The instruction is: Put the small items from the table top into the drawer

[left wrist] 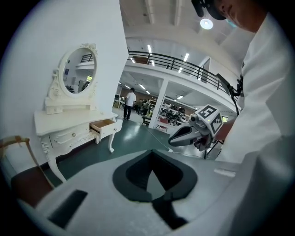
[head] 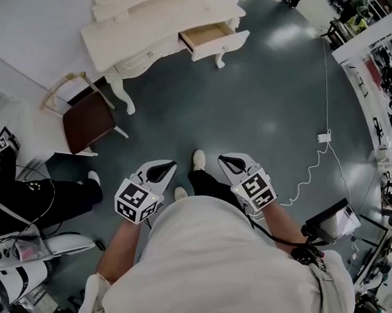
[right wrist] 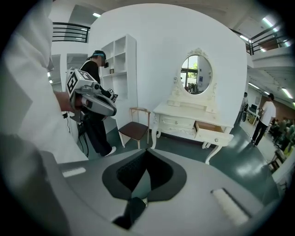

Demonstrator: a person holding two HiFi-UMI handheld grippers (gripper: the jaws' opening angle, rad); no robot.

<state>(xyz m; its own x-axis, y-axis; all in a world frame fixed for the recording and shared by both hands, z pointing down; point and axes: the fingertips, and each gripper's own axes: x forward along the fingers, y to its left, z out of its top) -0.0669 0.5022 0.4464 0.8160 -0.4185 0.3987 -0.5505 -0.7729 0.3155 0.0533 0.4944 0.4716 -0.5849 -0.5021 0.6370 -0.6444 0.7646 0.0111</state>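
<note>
Left gripper (head: 170, 166) and right gripper (head: 225, 162) both clenched, empty, well apart from dressing table (head: 139, 41). Drawer (head: 212, 38) open, jutting from table's front. Items on table's top too small to tell — likely risk: knocking the jutting drawer on approach.

The person wears a white top (head: 218, 269), dark trousers (head: 206, 182) and white shoes (head: 198, 160); the left gripper (head: 171, 166) and right gripper (head: 223, 160) are grey-white shells, each backed by a black-and-white marker cube (head: 135, 202)
</note>
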